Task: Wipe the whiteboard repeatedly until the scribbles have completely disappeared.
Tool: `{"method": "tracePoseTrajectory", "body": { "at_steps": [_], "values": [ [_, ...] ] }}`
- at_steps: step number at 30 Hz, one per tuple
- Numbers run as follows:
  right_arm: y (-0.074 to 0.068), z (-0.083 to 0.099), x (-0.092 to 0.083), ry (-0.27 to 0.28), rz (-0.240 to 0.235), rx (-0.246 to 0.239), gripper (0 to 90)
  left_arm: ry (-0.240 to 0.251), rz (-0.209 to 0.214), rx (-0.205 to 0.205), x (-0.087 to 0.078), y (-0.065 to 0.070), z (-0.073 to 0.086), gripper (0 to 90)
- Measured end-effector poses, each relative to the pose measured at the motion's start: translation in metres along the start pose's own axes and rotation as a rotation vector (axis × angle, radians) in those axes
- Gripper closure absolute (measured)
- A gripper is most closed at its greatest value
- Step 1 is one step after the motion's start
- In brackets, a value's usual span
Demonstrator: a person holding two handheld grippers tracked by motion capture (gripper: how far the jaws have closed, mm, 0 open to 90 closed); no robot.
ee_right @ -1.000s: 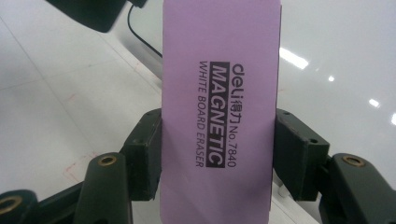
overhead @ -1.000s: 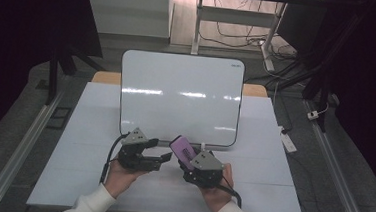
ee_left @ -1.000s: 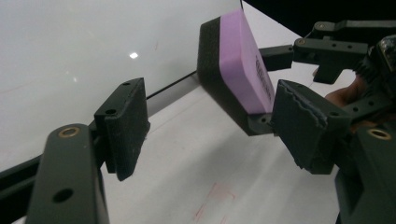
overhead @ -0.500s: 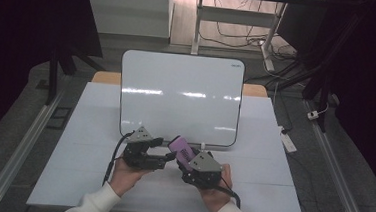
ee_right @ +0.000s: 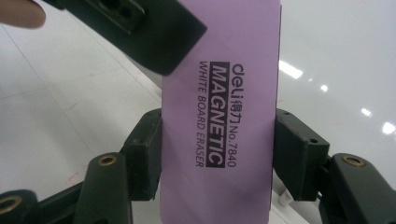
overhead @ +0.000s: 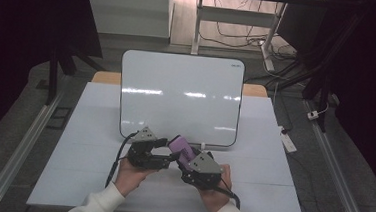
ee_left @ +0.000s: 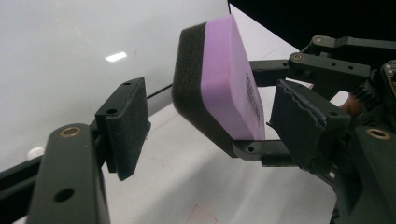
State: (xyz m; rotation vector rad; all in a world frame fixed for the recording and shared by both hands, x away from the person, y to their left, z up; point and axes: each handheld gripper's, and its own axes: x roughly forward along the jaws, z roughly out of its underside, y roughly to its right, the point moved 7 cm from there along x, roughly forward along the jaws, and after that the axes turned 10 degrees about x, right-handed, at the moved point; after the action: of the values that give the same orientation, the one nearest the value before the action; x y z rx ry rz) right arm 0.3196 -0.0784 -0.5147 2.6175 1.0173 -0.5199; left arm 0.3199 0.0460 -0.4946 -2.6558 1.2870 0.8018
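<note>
High view, white table [overhead: 98,145], whiteboard [overhead: 177,92], dark room

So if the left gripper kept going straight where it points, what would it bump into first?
Most likely the purple eraser, which sits just ahead between the open left gripper pads, held by the right gripper. Exact depth is unclear.
</note>
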Motion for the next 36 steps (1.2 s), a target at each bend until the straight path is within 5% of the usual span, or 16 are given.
{"method": "tracePoseTrajectory", "body": {
  "at_steps": [10, 24, 36],
  "values": [
    [-0.0025, -0.0012, -0.0010, 0.027, 0.009, -0.007, 40.1, -0.003, 0.020, -0.031, 0.0057, -0.0011, 0.0040, 37.6],
    [-0.0039, 0.0024, 0.0048, 0.008, 0.011, -0.017, 39.9, 0.007, 0.085, -0.062, 0.0050, 0.0031, 0.0030, 60.7],
    [-0.0033, 0.0013, 0.0053, 0.011, -0.011, -0.009, 39.2, 0.025, 0.109, -0.075, 0.0005, 0.0038, 0.0010, 64.1]
  ]
}}
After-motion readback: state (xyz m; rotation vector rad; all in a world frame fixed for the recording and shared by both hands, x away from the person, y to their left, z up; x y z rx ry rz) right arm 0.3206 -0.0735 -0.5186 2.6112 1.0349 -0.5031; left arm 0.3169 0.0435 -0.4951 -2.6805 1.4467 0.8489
